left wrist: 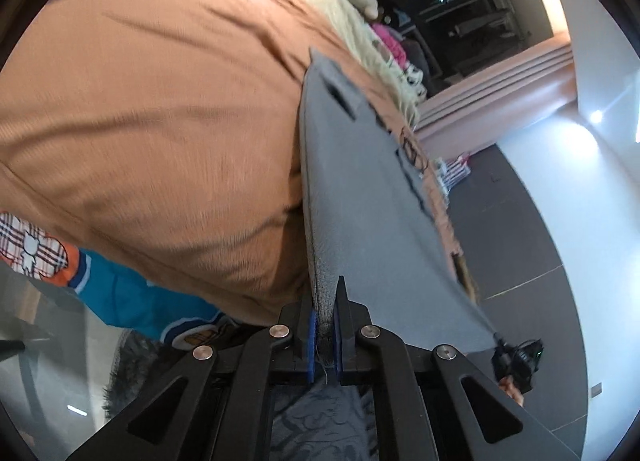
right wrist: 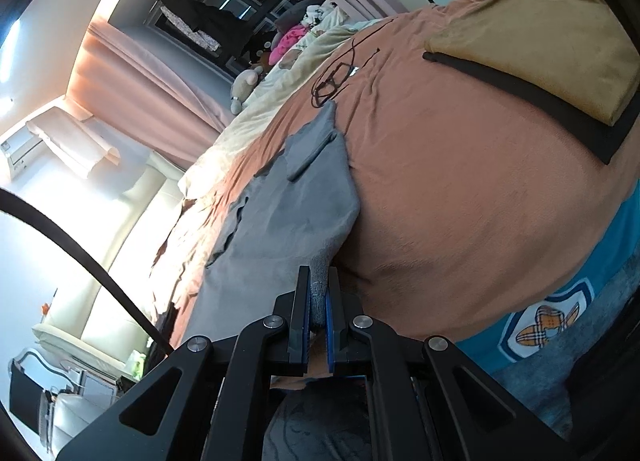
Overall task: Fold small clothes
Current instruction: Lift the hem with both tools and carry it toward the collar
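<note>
A small grey garment (left wrist: 360,197) lies stretched over the orange bedspread (left wrist: 160,101). My left gripper (left wrist: 326,297) is shut on its ribbed hem, with the cloth pinched between the blue pads. In the right wrist view the same grey garment (right wrist: 288,201) runs away from me, a pocket flap showing on top. My right gripper (right wrist: 319,281) is shut on another ribbed edge of it. At the garment's far corner in the left wrist view, the other gripper (left wrist: 516,361) shows as a dark shape.
A teal garment with plaid patches (left wrist: 132,301) lies on the bed nearby, also seen at lower right (right wrist: 560,317). A folded mustard and black piece (right wrist: 540,57) rests further back. Glasses and a cord (right wrist: 336,77) lie beyond the grey garment. Soft toys and pale bedding (right wrist: 280,57) fill the far end.
</note>
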Demonstrator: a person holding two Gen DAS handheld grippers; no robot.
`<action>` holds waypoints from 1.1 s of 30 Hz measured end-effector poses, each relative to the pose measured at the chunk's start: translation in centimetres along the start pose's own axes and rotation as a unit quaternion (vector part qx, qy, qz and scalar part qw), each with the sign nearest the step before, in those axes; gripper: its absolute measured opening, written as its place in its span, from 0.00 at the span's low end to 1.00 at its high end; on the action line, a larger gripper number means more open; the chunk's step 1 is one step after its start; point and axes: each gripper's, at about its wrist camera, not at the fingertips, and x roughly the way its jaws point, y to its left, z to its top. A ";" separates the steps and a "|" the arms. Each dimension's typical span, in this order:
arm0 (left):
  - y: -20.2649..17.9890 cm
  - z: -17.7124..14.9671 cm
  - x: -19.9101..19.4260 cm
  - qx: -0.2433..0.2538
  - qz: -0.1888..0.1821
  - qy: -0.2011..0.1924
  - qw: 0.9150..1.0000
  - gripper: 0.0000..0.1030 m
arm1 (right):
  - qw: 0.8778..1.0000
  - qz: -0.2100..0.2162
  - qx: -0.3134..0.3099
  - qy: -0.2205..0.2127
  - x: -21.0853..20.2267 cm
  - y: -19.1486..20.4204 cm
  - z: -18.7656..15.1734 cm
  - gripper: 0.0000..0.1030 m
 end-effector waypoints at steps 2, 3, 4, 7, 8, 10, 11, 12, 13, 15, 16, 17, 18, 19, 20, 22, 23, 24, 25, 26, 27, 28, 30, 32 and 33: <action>-0.3 0.5 -1.2 0.003 -0.006 -0.010 1.000 0.06 | 1.000 0.008 0.002 -0.002 -0.3 0.3 -0.3 0.02; -0.4 0.8 -1.8 0.002 -0.011 -0.015 1.000 0.05 | 1.000 0.012 0.002 -0.004 -0.4 0.5 -0.6 0.02; -0.5 1.0 -2.3 0.001 -0.013 -0.019 1.000 0.05 | 1.000 0.016 0.002 -0.005 -0.7 0.7 -0.7 0.02; -1.4 1.6 -3.5 0.002 -0.022 -0.032 0.999 0.05 | 1.000 0.024 0.004 -0.008 -1.3 1.0 -1.5 0.02; -1.9 1.8 -3.9 0.006 -0.024 -0.036 0.999 0.05 | 1.000 0.027 0.003 -0.010 -1.5 1.1 -1.7 0.02; -2.7 2.2 -4.7 0.013 -0.030 -0.041 0.999 0.05 | 0.999 0.034 0.000 -0.013 -2.1 1.5 -1.8 0.02; -3.2 2.3 -5.0 0.017 -0.033 -0.044 0.998 0.05 | 0.999 0.036 0.000 -0.015 -2.2 1.6 -1.9 0.02; -3.8 2.4 -5.3 0.019 -0.035 -0.047 0.998 0.05 | 0.999 0.040 -0.003 -0.017 -2.5 1.8 -1.9 0.02; -4.0 2.6 -5.8 0.022 -0.038 -0.051 0.998 0.05 | 0.999 0.043 -0.007 -0.019 -2.8 2.0 -1.9 0.02; -4.7 2.9 -6.7 0.024 -0.046 -0.059 0.997 0.05 | 0.998 0.049 -0.011 -0.023 -3.1 2.4 -1.8 0.02; -5.0 3.1 -7.3 0.025 -0.048 -0.064 0.996 0.05 | 0.998 0.051 -0.015 -0.025 -3.3 2.7 -1.8 0.02; -5.3 3.4 -8.1 0.027 -0.051 -0.069 0.996 0.05 | 0.998 0.054 -0.017 -0.027 -3.5 2.9 -1.8 0.02; -5.4 3.4 -8.6 0.027 -0.054 -0.072 0.996 0.05 | 0.998 0.058 -0.017 -0.029 -3.7 3.0 -1.8 0.02; -5.6 3.6 -9.3 0.027 -0.057 -0.077 0.995 0.05 | 0.997 0.061 -0.017 -0.031 -3.9 3.1 -1.7 0.02; -5.7 3.7 -9.9 0.028 -0.060 -0.081 0.995 0.05 | 0.997 0.065 -0.017 -0.033 -4.1 3.3 -1.6 0.02; -6.3 3.8 -11.2 0.030 -0.068 -0.091 0.993 0.05 | 0.996 0.074 -0.017 -0.038 -4.6 3.7 -1.4 0.02; -6.4 3.9 -12.0 0.031 -0.072 -0.096 0.992 0.05 | 0.996 0.076 -0.018 -0.040 -4.8 3.8 -1.5 0.02; -6.6 3.9 -12.8 0.033 -0.075 -0.101 0.991 0.05 | 0.996 0.079 -0.021 -0.042 -5.1 4.1 -1.5 0.02; -6.9 4.0 -13.5 0.037 -0.077 -0.105 0.991 0.05 | 0.995 0.082 -0.023 -0.044 -5.4 4.2 -1.7 0.02; -7.2 4.1 -14.1 0.039 -0.078 -0.106 0.991 0.05 | 0.995 0.086 -0.026 -0.046 -5.6 4.4 -1.7 0.02; -7.7 4.1 -14.8 0.042 -0.078 -0.108 0.990 0.05 | 0.995 0.087 -0.028 -0.047 -5.7 4.6 -1.7 0.02; -8.0 4.1 -15.4 0.044 -0.077 -0.109 0.990 0.05 | 0.994 0.089 -0.031 -0.050 -6.0 4.9 -1.7 0.02; -8.8 4.1 -16.3 0.049 -0.075 -0.111 0.990 0.05 | 0.994 0.096 -0.030 -0.053 -6.2 4.9 -1.7 0.02; -9.5 4.0 -17.3 0.052 -0.073 -0.115 0.989 0.05 | 0.993 0.103 -0.030 -0.057 -6.4 4.9 -1.8 0.02; -9.8 3.9 -17.8 0.050 -0.070 -0.116 0.990 0.05 | 0.992 0.105 -0.030 -0.059 -6.4 4.9 -1.9 0.02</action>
